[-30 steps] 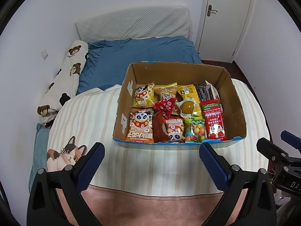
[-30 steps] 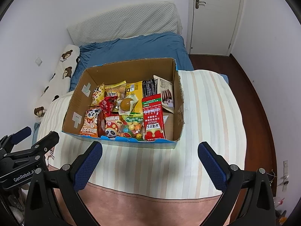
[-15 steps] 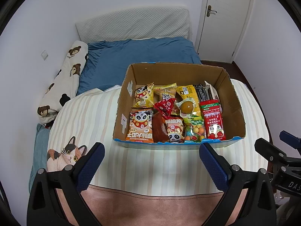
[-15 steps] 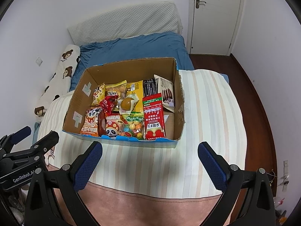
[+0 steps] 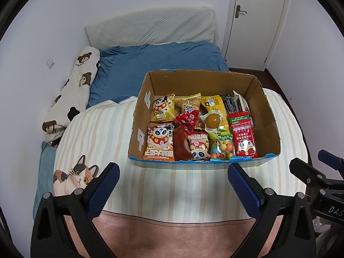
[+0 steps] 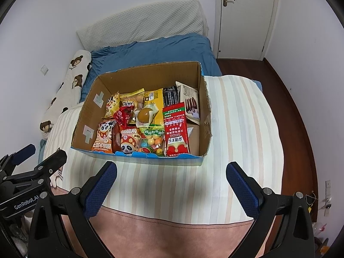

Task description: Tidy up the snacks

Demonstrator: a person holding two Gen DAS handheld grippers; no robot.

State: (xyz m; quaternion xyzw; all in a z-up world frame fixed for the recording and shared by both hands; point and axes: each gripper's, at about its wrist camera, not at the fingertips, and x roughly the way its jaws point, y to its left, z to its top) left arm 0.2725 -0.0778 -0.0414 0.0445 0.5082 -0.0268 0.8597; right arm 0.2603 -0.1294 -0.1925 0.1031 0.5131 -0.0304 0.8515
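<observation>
Nothing much is shifting since the earlier frames: we are holding both tools in nearly the same spot, and the cardboard box [image 5: 266, 116] is creeping only slightly in the left wrist view. We are keeping the left gripper [image 5: 173, 182] and the right gripper [image 6: 171, 181] low in their frames, each with jaws spread wide and pinching nothing, short of the box's near wall. The snacks are lying inside the box at the centre of both views: an orange panda bag [image 5: 160, 143] at lower left, a red sachet [image 5: 244, 137] at right, a clear pack of candy balls [image 5: 221, 148] between them, and a yellow packet [image 6: 150, 107] further back. We are judging these as light, crinkly, air-filled pouches, slippery on their film and easy to crush, so we are favouring a pinch on a sealed edge or corner, not across the puffed middle. The box is sitting on a striped blanket [image 6: 240, 129] spread over the bed, a soft surface that is likely giving under any downward push. Beyond, a blue sheet [image 5: 159, 64], a bear-print pillow [image 5: 73, 90] at left and a white door [image 5: 255, 19] at upper right are filling out the small room.
</observation>
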